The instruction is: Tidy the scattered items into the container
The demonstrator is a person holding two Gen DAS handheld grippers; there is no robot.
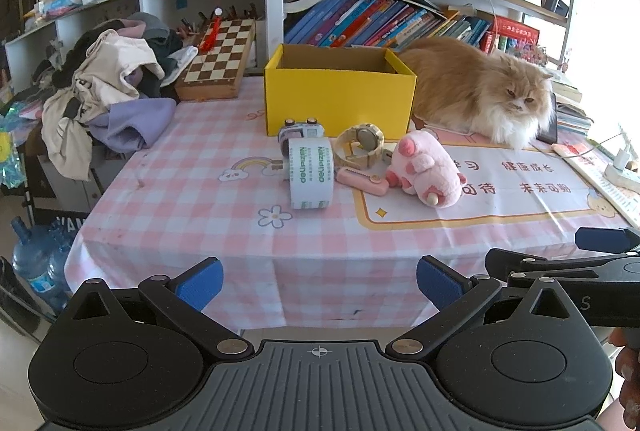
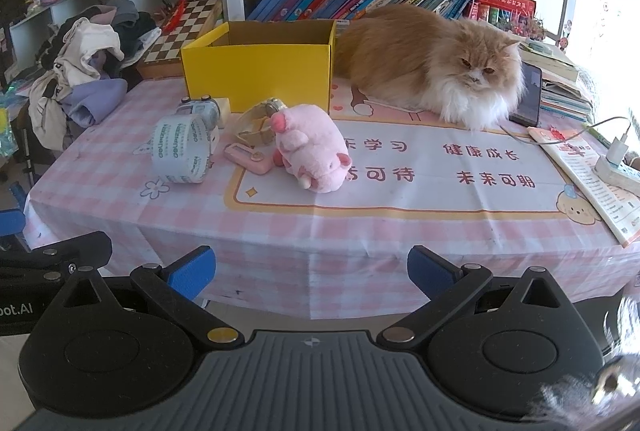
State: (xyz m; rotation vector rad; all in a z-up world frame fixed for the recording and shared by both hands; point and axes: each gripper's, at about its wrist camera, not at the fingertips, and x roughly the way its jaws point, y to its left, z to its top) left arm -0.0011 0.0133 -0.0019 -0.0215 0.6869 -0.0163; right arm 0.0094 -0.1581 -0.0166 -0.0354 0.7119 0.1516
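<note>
An open yellow box (image 1: 339, 99) (image 2: 258, 75) stands mid-table. In front of it lie a tape roll (image 1: 311, 173) (image 2: 182, 155), a small toy car (image 1: 301, 130) (image 2: 200, 109), a beige watch (image 1: 360, 145) (image 2: 260, 121), a pink comb-like item (image 1: 362, 182) (image 2: 247, 158) and a pink plush pig (image 1: 426, 169) (image 2: 310, 149). My left gripper (image 1: 318, 281) is open and empty, before the table's front edge. My right gripper (image 2: 312, 271) is open and empty too, beside the left one; it shows in the left wrist view (image 1: 600, 259).
An orange cat (image 1: 480, 87) (image 2: 432, 67) lies right of the box. A clothes pile (image 1: 108, 95) and chessboard (image 1: 218, 59) sit at the left. A booklet (image 2: 588, 175), power strip (image 2: 618, 171) and phone (image 2: 528, 97) lie at the right.
</note>
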